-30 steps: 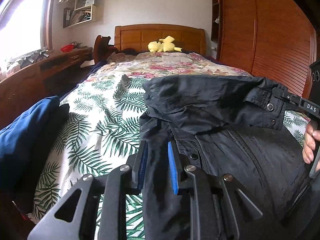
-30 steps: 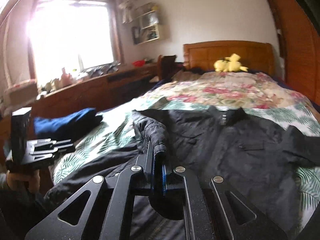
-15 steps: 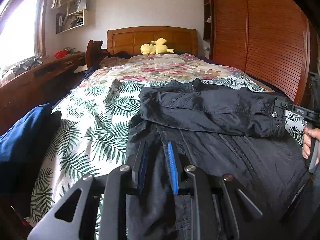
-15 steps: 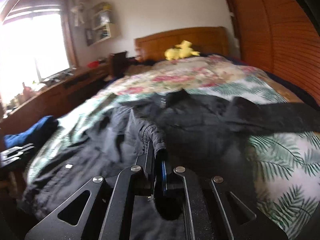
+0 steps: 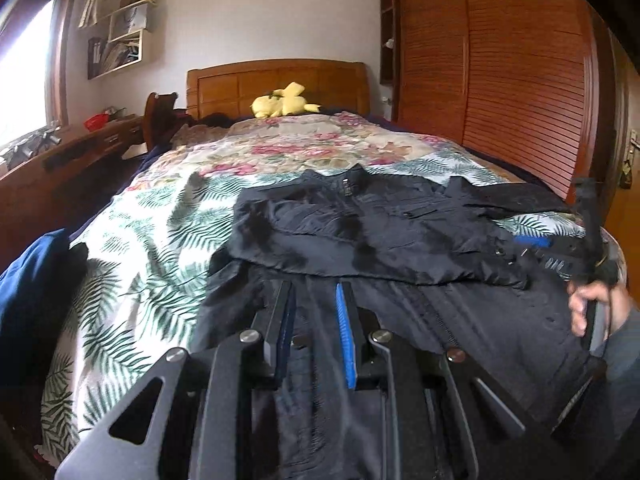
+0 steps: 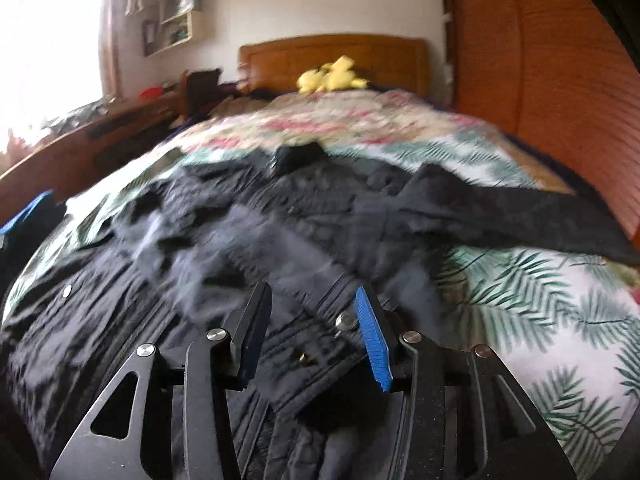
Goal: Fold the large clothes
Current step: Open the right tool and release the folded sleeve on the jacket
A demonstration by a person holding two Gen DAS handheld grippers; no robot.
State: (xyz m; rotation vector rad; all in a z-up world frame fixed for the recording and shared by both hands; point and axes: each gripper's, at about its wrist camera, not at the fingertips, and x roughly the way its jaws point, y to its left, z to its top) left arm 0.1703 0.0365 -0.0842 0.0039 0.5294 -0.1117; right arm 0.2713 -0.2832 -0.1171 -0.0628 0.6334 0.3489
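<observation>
A large black jacket [image 5: 400,320] lies face up on the leaf-print bedspread [image 5: 140,248]. One sleeve [image 5: 360,240] is folded across its chest; the other sleeve [image 6: 500,216] stretches out to the right. My left gripper [image 5: 313,286] sits low over the jacket's bottom part, its blue pads [image 5: 344,320] a narrow gap apart with dark fabric filling that gap. My right gripper [image 6: 311,292] is opening its jaws. The sleeve's cuff [image 6: 320,352], with its snap button, lies loose between them, and neither pad presses on it. A hand [image 5: 592,308] holds that gripper at the right edge.
A blue garment [image 5: 28,288] is piled at the bed's left edge. A yellow plush toy [image 5: 286,100] rests by the wooden headboard [image 5: 276,80]. A slatted wardrobe [image 5: 500,80] lines the right side, and a wooden desk [image 5: 60,160] runs along the left under the window.
The right gripper carried the pinched sleeve across and down onto the jacket, then its jaws parted and the cuff dropped free. The left gripper drew back, so the jacket looks farther off.
</observation>
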